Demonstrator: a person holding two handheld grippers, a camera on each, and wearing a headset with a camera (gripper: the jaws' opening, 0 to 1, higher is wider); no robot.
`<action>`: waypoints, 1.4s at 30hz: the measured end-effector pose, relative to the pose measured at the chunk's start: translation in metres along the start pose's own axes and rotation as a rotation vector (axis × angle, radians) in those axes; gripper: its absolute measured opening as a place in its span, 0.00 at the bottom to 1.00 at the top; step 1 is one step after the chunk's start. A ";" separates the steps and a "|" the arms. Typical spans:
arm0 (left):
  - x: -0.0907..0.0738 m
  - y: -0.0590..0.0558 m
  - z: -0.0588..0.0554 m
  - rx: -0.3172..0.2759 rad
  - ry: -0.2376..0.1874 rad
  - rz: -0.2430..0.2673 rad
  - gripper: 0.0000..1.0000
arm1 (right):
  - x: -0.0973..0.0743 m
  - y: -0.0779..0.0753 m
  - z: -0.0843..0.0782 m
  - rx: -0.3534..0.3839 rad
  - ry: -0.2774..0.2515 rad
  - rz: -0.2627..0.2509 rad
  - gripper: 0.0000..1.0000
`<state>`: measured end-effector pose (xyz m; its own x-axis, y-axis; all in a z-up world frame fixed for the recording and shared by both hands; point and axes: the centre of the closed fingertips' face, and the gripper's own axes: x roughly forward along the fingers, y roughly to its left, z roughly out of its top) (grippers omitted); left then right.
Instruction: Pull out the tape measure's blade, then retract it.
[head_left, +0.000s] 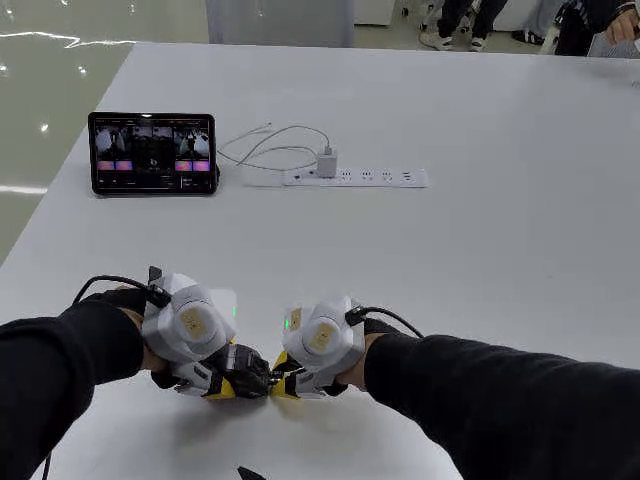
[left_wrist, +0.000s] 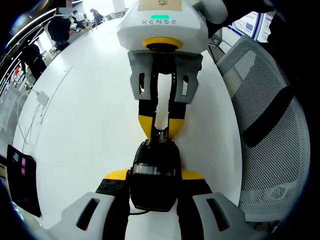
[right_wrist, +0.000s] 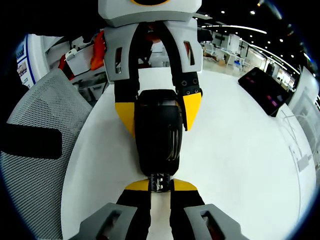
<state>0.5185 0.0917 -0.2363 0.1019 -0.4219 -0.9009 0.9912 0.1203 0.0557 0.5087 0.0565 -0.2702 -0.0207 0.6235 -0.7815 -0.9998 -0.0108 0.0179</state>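
Tape measure (black boxy plastic case) (head_left: 249, 371) sits bottom centre in the head view, clamped in left gripper (head_left: 224, 387). Right gripper (head_left: 282, 385) pinches blade hook (right_wrist: 160, 181). No blade length out: pull and retract both look pending.

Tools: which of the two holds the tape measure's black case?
The left tool, its jaws around the case; the right tool pinches just the metal blade tip.

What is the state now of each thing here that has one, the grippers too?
tape measure: blade barely out.
left gripper: jaws shut on the tape measure.
right gripper: jaws shut on the blade tip.
tablet: screen on.
charger: plugged into the power strip.
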 end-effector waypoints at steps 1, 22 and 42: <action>0.000 0.000 0.000 -0.003 -0.001 0.001 0.30 | 0.000 -0.001 -0.001 0.005 0.002 0.000 0.10; 0.000 0.000 0.000 -0.011 -0.005 0.001 0.31 | -0.008 -0.001 -0.010 0.020 0.005 -0.006 0.10; 0.001 0.000 0.000 -0.014 -0.005 0.003 0.31 | -0.014 -0.002 -0.018 0.030 0.012 -0.015 0.10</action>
<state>0.5185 0.0909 -0.2371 0.1051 -0.4262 -0.8985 0.9896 0.1340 0.0521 0.5105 0.0340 -0.2703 -0.0055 0.6138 -0.7895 -0.9994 0.0225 0.0244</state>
